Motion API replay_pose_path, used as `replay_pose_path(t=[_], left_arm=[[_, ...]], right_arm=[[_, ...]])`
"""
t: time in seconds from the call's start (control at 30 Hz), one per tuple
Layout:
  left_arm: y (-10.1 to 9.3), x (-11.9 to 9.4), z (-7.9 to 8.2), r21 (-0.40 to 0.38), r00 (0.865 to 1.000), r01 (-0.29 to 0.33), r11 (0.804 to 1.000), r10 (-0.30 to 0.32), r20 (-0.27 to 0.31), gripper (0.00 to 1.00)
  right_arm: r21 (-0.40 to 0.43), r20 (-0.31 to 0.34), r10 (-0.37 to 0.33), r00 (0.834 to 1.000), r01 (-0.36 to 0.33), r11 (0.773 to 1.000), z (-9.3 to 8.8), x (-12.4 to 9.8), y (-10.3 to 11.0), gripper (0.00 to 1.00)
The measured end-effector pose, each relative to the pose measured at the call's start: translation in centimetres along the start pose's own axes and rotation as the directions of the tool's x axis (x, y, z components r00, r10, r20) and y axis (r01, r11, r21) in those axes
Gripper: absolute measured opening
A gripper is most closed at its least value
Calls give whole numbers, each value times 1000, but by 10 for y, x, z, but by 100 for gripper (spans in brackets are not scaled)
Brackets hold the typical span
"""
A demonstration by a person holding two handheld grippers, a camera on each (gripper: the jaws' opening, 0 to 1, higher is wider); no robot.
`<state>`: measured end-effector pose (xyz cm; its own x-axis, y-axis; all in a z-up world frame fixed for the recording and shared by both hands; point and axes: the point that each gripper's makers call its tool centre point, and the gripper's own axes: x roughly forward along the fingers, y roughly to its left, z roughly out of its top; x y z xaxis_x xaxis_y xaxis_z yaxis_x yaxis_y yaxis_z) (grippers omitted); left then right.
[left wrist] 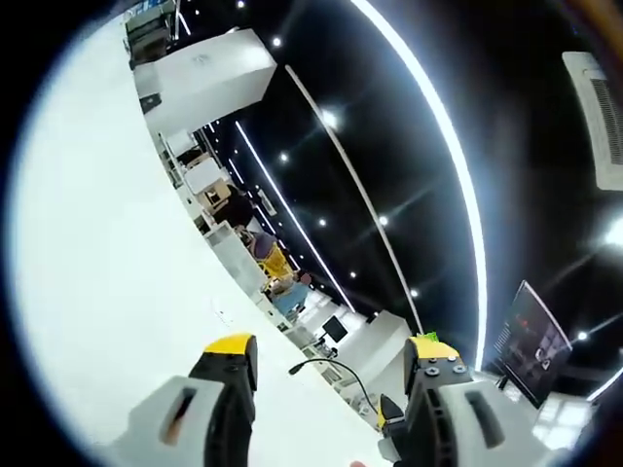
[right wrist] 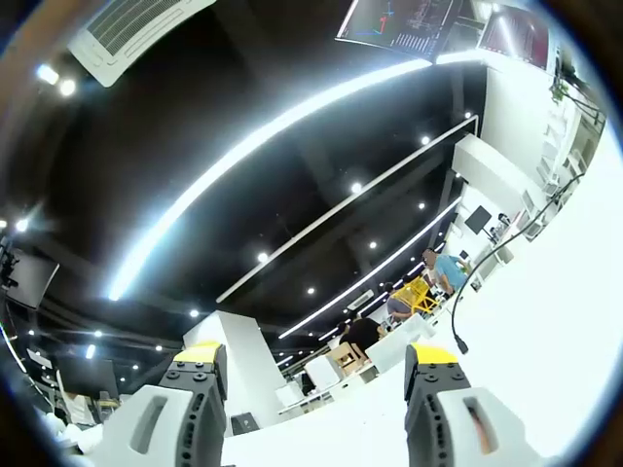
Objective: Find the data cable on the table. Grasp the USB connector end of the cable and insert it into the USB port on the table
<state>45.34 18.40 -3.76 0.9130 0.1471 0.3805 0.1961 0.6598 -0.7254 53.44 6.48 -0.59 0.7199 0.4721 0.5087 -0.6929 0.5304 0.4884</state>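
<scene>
Gooseneck microphone (left wrist: 326, 361) arcs over white table (left wrist: 117, 292) beyond left tool (left wrist: 332, 346).

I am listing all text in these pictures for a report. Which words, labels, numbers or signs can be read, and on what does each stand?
No text can be read.
On the hanging screen, right gripper view: coloured graphics, too blurred to read.
On the tilted screen, left gripper view: red marks, too blurred to read.
On the table: a small mark, too small to read.
</scene>
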Motion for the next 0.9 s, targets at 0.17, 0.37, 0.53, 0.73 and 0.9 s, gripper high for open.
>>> replay_pose_path(t=[0.17, 0.37, 0.53, 0.73, 0.9], left_arm=[[12, -2, 12, 7, 999, -30, 1000, 30, 44, 60], [34, -7, 37, 13, 976, -151, 988, 147, 162, 42], [55, -27, 56, 71, 923, -309, 949, 280, 263, 37], [78, -44, 70, -1, 840, -440, 898, 412, 354, 40], [64, -48, 66, 73, 811, -491, 868, 425, 403, 40]], right_arm=[[151, 31, -49, 998, 44, 988, 7, -5, -15, 67], [146, -19, 5, 1000, -3, 989, 0, -8, -8, 65], [97, -131, 193, 972, -182, 979, -20, -2, 31, 64], [18, -186, 369, 911, -372, 928, -31, -11, 87, 73], [-126, -164, 516, 841, -536, 835, -13, -36, 135, 75]])
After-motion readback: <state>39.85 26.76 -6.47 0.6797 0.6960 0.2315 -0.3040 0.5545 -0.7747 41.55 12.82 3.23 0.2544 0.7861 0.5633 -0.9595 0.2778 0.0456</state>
